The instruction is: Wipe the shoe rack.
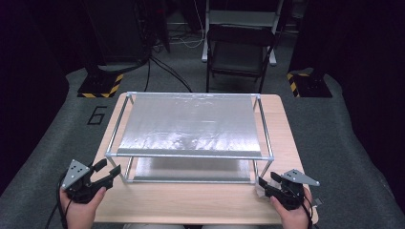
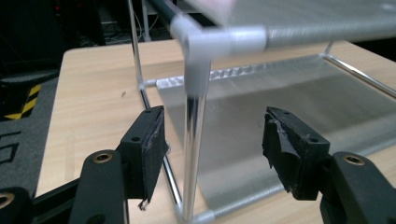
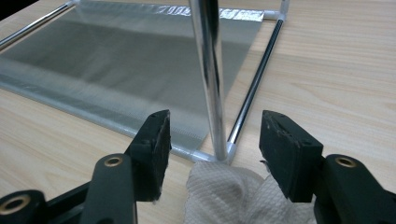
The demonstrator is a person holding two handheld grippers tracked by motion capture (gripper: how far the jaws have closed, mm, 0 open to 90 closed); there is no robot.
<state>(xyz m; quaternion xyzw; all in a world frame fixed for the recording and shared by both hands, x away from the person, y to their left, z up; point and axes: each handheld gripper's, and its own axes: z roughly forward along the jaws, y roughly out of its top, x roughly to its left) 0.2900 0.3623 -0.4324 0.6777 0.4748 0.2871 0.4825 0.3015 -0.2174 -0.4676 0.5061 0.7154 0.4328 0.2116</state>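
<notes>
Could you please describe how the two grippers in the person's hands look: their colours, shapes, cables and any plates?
Both the left gripper and the right gripper are black, each with two blocky jaws. Brass-coloured rivets sit at the jaw joints, and the pads look worn and frayed at the edges. A grey three-cornered plate with small holes tops each one. A black cable trails from the left gripper. No sleeves are visible.

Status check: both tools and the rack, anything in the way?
Left tool open, astride the rack's near-left post, pads clear. Right tool open, facing the near-right post. Rack standing on the table. White tissue lies at the right post's foot.
</notes>
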